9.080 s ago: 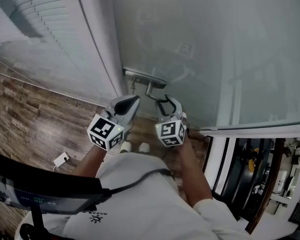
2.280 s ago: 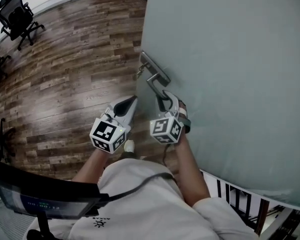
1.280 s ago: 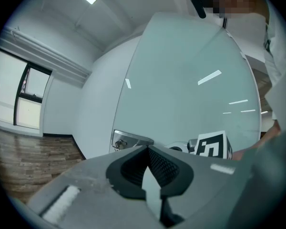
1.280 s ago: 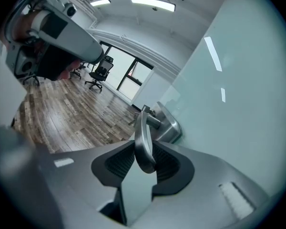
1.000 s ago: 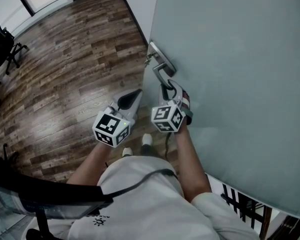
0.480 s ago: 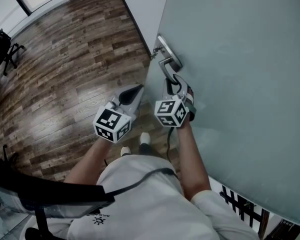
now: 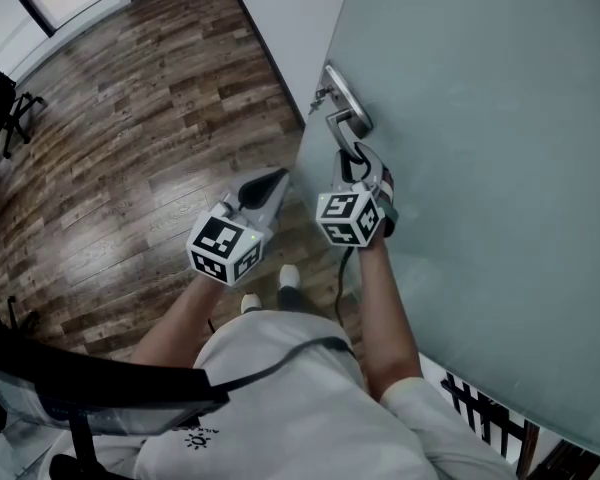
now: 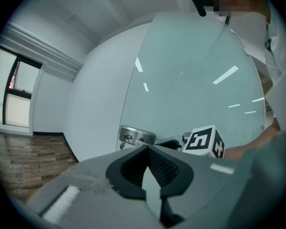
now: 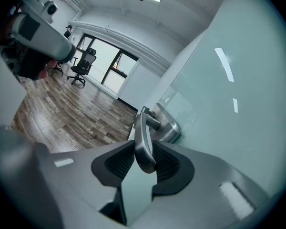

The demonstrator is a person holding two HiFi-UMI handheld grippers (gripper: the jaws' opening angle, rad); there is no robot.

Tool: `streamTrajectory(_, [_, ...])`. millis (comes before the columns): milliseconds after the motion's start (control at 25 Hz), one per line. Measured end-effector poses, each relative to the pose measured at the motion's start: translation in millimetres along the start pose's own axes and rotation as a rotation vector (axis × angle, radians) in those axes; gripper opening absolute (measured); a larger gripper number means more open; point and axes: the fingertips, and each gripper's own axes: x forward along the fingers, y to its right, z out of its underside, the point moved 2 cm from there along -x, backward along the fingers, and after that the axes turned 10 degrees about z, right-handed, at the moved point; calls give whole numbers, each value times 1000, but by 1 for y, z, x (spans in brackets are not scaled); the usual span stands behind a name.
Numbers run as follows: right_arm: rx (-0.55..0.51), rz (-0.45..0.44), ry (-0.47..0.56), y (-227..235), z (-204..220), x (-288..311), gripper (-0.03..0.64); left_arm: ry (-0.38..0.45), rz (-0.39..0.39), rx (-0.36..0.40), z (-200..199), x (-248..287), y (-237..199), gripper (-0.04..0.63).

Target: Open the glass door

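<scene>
The frosted glass door [image 7: 480, 168] stands swung open on the right of the head view. Its metal lever handle [image 7: 337, 125] sits on a steel lock plate [image 7: 342, 93] at the door's edge. My right gripper [image 7: 358, 160] is shut on the lever; in the right gripper view the lever handle [image 9: 142, 137] runs between the two pads of the right gripper [image 9: 144, 159]. My left gripper [image 7: 268, 185] hangs left of the door, apart from it, shut and empty. In the left gripper view the tips of the left gripper [image 8: 147, 149] meet, with the lock plate [image 8: 136, 136] beyond them.
Wood-plank floor [image 7: 130, 118] spreads to the left. A white wall [image 7: 280, 8] meets the door's edge at the top. An office chair [image 7: 0, 98] stands far left, and a dark railing [image 7: 480, 408] shows at the bottom right. The person's shoes [image 7: 290, 278] stand below the grippers.
The door has swung further, its edge and handle shifting up and right in the head view. My right gripper went with the handle, still shut on it. The left gripper barely moved.
</scene>
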Motion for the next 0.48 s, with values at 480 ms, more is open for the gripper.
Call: streamTrajectory(480, [15,35,-28,25,11,15,121,-6,-15,-4,-1,2,-6,2])
